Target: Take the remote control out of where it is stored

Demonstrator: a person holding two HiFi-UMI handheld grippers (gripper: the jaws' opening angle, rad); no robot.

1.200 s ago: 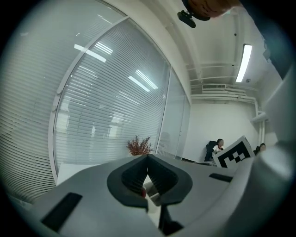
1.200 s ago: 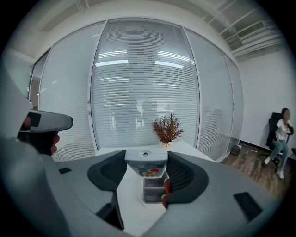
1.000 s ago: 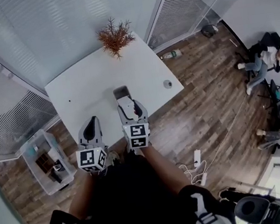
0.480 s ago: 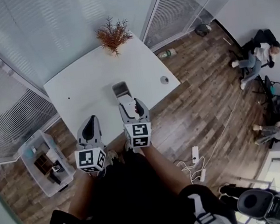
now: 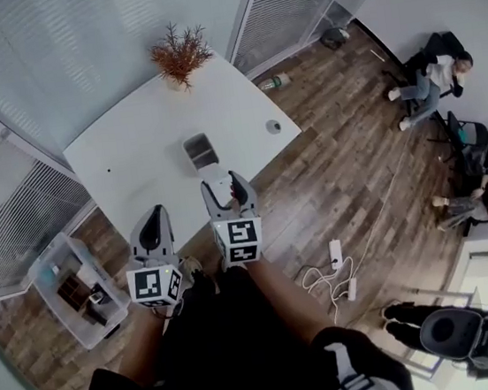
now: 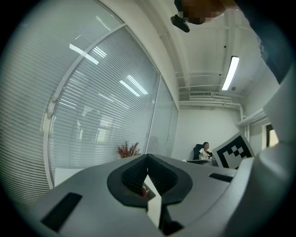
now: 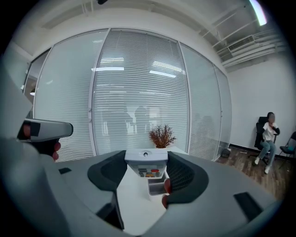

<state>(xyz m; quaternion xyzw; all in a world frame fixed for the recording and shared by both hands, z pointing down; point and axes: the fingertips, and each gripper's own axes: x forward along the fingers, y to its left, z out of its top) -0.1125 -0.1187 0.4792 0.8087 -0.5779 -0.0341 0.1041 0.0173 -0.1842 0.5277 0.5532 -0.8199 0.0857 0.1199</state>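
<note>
Glass walls with closed white blinds [image 7: 138, 92] close two sides of an office with a wood-plank floor [image 5: 340, 177], and a white table [image 5: 140, 150] stands in the corner they form. A dried reddish plant [image 5: 179, 54] sits at the table's far corner. A small grey holder [image 5: 201, 151] stands near the table's middle, with nothing showing in it. People sit on chairs [image 5: 440, 61] along the right wall.

The remote control [image 7: 146, 165] is clear of the holder, above the table's near edge. It stands roughly upright: its emitter end points up and its button face looks back at the right gripper's camera, so the long axis runs top to bottom, across the jaws. Its lower end cannot be made out.

The right gripper [image 5: 228, 185] pinches the remote by its two long sides, one dark pad [image 7: 182, 173] against each. The left gripper [image 6: 148, 159] hangs beside it, off the table's edge, with its jaws pressed together on nothing.
</note>
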